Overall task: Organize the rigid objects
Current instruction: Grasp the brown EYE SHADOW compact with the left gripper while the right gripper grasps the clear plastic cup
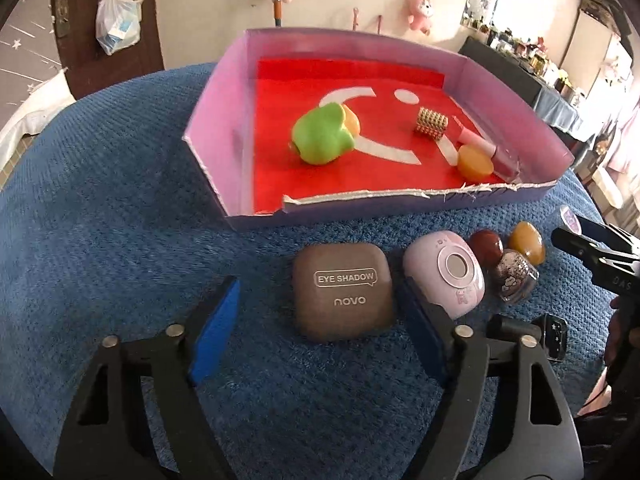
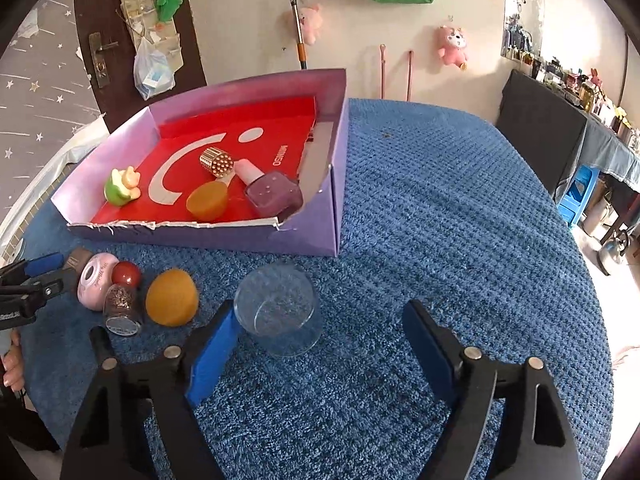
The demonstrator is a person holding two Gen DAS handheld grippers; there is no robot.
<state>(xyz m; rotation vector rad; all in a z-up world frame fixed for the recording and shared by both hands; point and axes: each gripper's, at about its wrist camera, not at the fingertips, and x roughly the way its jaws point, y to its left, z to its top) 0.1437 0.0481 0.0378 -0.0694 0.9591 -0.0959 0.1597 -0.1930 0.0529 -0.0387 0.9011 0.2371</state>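
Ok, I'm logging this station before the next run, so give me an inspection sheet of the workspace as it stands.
Surface: blue textured cloth over a round table.
Job's things: purple box with a red floor holds a green toy, studded gold cylinder, orange disc and pink nail polish bottle. On the cloth: brown eye shadow case, pink compact, red stone, amber stone, glitter bottle, clear glass dish.
Clutter: nothing seen on the cloth.
Grippers: left gripper open around the eye shadow case; right gripper open, near the dish.
Cables: nothing seen.
Surroundings: plush toys on the wall, door, crowded shelf.
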